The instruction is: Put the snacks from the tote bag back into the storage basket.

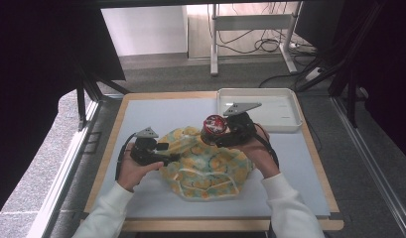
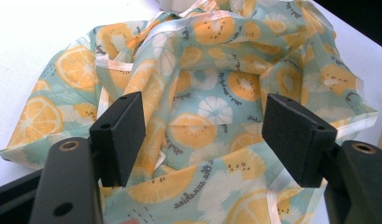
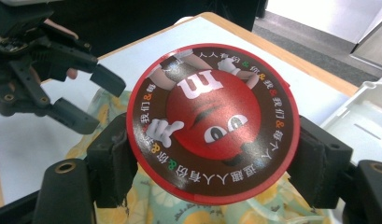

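A round can with a red-rimmed, brown-and-red candy-character lid [image 3: 213,123] sits clamped between the jaws of the right gripper [image 1: 229,133], one black pad pressed against each side of it just under the lid. In the high view the can [image 1: 214,128] hangs over the 12 o'clock edge of a crumpled, thin fabric bag printed with orange slices on pale green [image 1: 210,166], which lies on the white-topped bench [image 1: 156,114] near its middle. The left gripper [image 1: 163,151] is at the bag's 9 o'clock side; its jaws stand well apart, with the bag's folds [image 2: 212,112] lying between and beyond them. A white rectangular plastic tray [image 1: 282,111] rests at the bench's 1 o'clock corner, just beyond the right gripper.
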{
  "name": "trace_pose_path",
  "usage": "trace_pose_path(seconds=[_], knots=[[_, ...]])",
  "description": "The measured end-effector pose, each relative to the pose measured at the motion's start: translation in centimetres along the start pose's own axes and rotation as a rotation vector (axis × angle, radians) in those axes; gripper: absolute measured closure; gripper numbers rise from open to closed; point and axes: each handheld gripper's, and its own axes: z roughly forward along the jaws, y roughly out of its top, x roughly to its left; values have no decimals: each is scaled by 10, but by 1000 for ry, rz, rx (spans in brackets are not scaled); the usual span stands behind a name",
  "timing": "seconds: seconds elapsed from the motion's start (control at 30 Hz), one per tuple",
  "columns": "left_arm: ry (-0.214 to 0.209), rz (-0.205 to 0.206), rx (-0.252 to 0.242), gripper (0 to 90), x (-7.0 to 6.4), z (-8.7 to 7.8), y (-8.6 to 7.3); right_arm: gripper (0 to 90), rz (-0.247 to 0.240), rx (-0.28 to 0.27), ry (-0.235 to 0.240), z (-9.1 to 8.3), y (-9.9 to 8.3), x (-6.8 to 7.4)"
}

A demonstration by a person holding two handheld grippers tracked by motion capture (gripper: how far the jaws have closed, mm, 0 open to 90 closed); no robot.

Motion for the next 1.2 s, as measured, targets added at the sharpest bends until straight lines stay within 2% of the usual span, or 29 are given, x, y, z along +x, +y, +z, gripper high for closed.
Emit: trace_pose_path(seconds=[0.3,0.37,0.53,0.73,1.2], knots=[[2,0,8,300,0,1,0,256,14,-19,-23,-6,11,-13],[-10,-6,8,300,1,1,0,256,15,-19,-30,-7,13,-15],[-6,-7,10,300,2,1,-1,256,8,-17,-34,-7,18,-16],[-1,-8,9,298,2,1,-1,256,37,-8,-55,-2,19,-30],[-8,-4,14,297,3,1,-1,256,46,-4,-95,3,26,-48]])
